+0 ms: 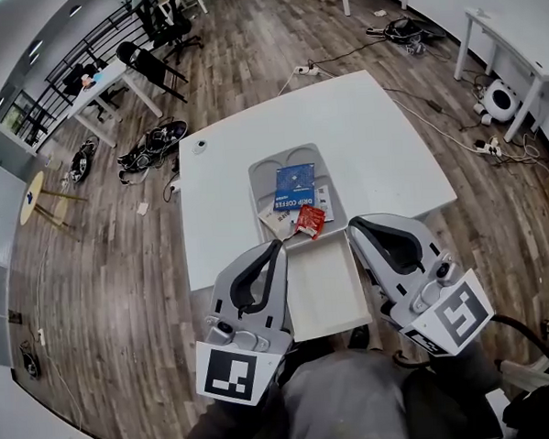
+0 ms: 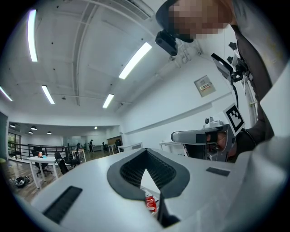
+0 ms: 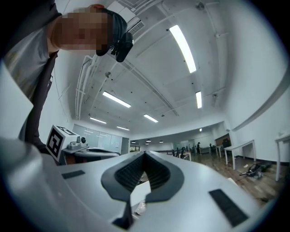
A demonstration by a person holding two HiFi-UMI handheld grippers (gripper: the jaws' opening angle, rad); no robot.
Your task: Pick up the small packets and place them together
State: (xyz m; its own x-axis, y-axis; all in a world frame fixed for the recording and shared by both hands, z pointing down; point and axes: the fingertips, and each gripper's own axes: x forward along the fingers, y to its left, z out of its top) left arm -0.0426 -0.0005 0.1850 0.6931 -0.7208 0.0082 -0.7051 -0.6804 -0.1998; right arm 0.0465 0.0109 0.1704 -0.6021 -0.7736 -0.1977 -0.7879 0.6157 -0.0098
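The small packets lie on a grey tray [image 1: 261, 174] on the white table [image 1: 381, 144]: a blue drip-coffee packet [image 1: 294, 186], a red packet [image 1: 309, 220], and white packets [image 1: 275, 221] beside them. My left gripper [image 1: 278, 247] hovers just near of the tray's front edge, shut and holding nothing. My right gripper [image 1: 355, 224] is to the right of the red packet, also shut and holding nothing. In the left gripper view the jaws of the left gripper [image 2: 146, 152] meet, and the red packet [image 2: 150, 203] shows below them. In the right gripper view the right gripper [image 3: 145, 154] has its jaws together.
A shallow white tray [image 1: 326, 294] lies between the two grippers at the table's near edge. Black chairs [image 1: 152, 66] and another desk [image 1: 102, 90] stand at the far left. Cables and bags [image 1: 147, 149] lie on the wooden floor. A white desk [image 1: 513, 36] is at the right.
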